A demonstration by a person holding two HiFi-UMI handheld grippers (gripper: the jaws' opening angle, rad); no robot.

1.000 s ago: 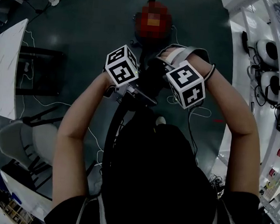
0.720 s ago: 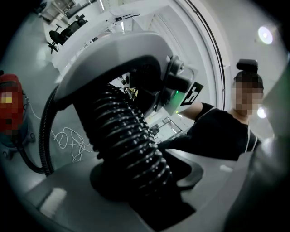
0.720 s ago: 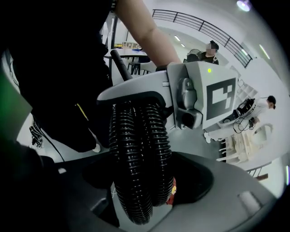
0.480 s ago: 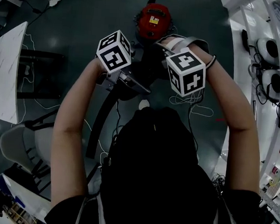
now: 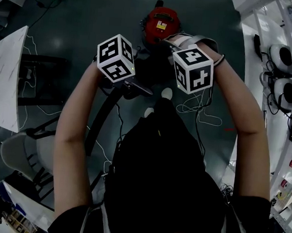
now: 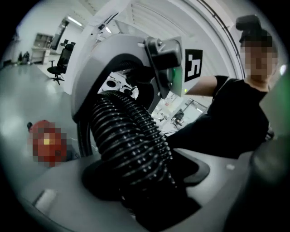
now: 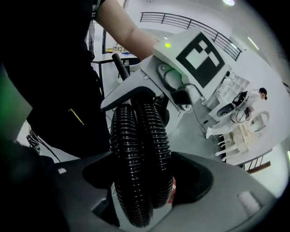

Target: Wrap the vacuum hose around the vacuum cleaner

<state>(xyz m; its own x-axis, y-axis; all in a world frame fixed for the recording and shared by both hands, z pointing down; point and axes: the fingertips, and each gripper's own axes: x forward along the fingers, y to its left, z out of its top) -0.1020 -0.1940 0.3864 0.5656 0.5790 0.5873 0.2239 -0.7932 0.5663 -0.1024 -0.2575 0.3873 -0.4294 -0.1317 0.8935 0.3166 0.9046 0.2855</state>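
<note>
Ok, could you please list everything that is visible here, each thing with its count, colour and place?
vacuum cleaner: one, red, on the dark floor beyond both grippers
hose: one, black, ribbed, doubled, passing through both grippers
table: one, white, far left
chair: one, grey, lower left
cables: several, white, loose on the floor
shelves: white, along the right edge
left gripper: grey, jaws have just been opening, hose between them
right gripper: grey, closed on the hose
arms: two, bare, reaching forward
</note>
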